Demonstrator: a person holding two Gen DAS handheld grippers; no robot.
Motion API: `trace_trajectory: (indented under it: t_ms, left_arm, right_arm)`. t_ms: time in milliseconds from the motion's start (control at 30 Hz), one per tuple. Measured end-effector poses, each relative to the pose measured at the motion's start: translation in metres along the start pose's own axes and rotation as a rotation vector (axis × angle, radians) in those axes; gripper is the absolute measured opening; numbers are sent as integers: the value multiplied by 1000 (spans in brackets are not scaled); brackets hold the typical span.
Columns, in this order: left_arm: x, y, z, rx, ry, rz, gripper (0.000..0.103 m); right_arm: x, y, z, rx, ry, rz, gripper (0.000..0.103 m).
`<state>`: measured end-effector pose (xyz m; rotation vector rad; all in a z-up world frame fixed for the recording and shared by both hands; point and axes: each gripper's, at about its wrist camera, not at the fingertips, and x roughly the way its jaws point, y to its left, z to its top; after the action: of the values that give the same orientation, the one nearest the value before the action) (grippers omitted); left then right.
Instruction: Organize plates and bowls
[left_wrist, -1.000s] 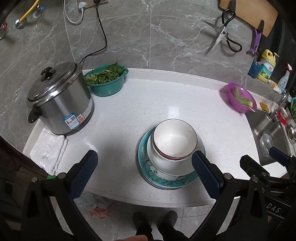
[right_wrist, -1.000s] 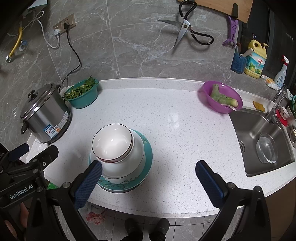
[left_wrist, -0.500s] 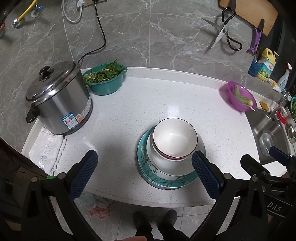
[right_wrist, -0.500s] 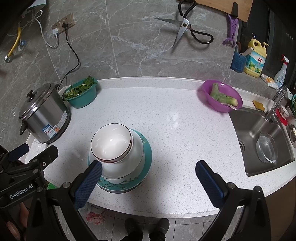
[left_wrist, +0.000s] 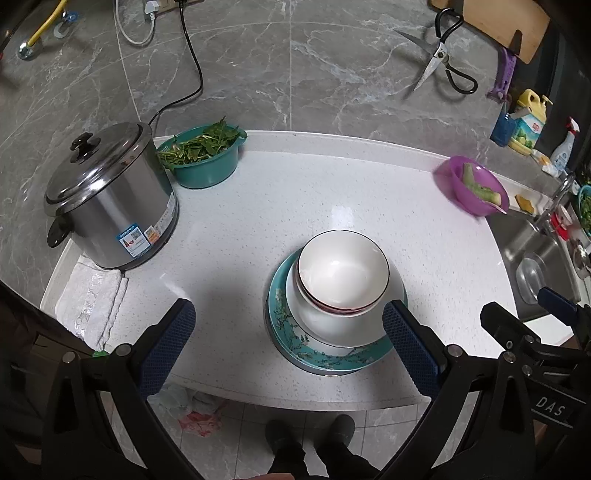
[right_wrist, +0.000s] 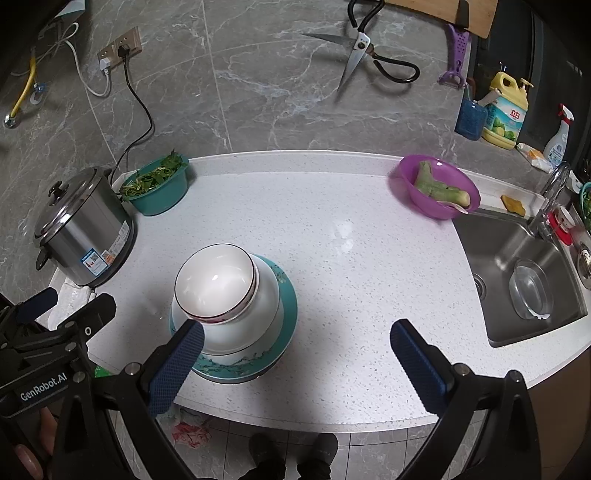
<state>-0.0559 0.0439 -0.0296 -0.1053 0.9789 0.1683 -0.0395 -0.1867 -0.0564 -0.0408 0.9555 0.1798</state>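
White ceramic bowls (left_wrist: 341, 284) sit nested on the teal floral plate (left_wrist: 325, 356) near the white speckled counter's (left_wrist: 295, 206) front edge; stacking looks finished, probably. Left gripper (left_wrist: 288, 343) and right gripper (right_wrist: 295, 354) hover spread, empty.

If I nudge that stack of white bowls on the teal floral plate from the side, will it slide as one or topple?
The stack of white bowls looks glazed and glossy, so it would probably slip on the teal floral plate rather than drag it. The top bowl sits off-centre in the larger one, so it may shift or tip first. It looks ceramic: likely heavy, chippable.
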Motion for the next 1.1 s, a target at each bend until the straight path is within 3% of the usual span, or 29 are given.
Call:
trace_trajectory:
  t_ms: [1100]
  left_arm:
    - [4, 2, -5, 1, 15, 2, 103]
  right_arm:
    - [1, 1, 0, -11, 8, 5, 103]
